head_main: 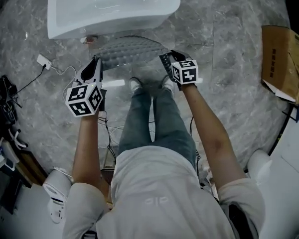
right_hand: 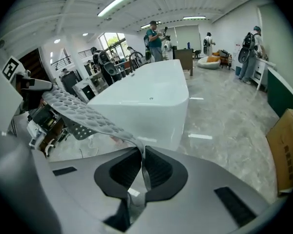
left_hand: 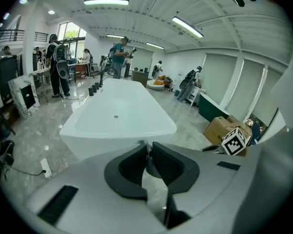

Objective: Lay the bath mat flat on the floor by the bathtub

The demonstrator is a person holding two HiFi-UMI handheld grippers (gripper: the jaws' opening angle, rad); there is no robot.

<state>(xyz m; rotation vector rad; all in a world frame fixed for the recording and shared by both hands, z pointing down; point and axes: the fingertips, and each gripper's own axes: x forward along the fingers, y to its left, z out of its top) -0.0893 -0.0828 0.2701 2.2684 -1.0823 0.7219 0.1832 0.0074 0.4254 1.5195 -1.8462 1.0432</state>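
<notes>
Person [head_main: 154, 193]: shirt and legs sit nearest the head camera; stands facing the tub, both arms stretched forward and down, feet just behind the two grippers
Floor [head_main: 229, 59]: grey marbled tile, bare under and ahead of the grippers up to the foot of the tub
Bathtub [head_main: 109, 9]: white, freestanding, just beyond both sets of fingertips
Bath mat [head_main: 127, 51]: pale, dimpled and perforated, stretched between the two grippers along the tub's near side; in the right gripper view it rises from the jaws and runs across in the air toward the other gripper, so most of it looks clear of the floor
Cardboard box [head_main: 284, 63]: well off to the right gripper's outer side
Left gripper [head_main: 96, 61]: clenched on the mat's left end, a thin pale edge pinched between the pads
Right gripper [head_main: 165, 58]: clamped on the mat's right end
Done: mat spread wide and brought to the tub
Left: likely lowering it flat, then releasing both ends
</notes>
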